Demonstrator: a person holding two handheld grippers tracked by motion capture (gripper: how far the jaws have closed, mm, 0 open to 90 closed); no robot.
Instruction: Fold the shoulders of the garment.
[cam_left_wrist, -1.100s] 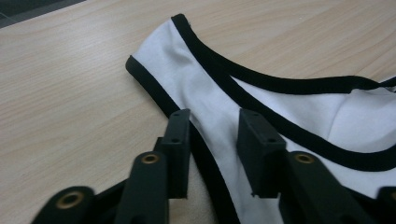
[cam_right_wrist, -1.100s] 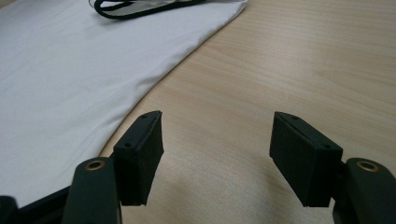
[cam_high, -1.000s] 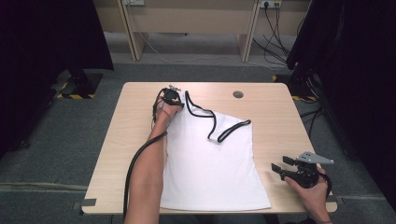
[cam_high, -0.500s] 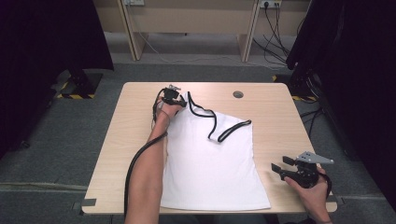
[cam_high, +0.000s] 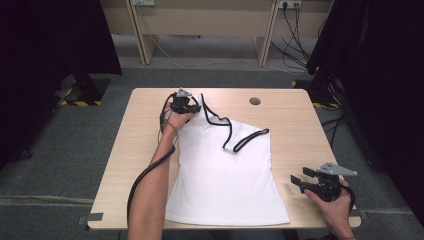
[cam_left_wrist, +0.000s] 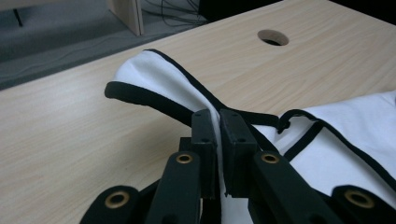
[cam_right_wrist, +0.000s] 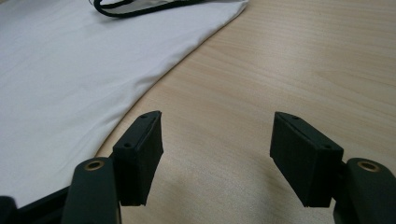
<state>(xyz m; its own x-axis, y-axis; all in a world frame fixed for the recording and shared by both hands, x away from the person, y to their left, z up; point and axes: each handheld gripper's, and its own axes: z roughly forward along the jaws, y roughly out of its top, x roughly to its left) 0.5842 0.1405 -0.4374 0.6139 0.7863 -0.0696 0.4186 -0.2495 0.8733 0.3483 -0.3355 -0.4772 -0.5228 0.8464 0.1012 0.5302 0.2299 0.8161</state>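
Table (cam_high: 125, 165) unchanged, left tongs (cam_left_wrist: 218, 122) still gripping top (cam_high: 220, 180)

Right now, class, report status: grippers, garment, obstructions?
Left gripper shut on white top, at its strap. Right gripper open, beside hem. Table unobstructed.

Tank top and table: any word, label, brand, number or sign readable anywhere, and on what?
None can be read. The white tank top is plain with black trim, no print or tag showing. The table is bare wood. The left tongs and right tongs carry no markings.
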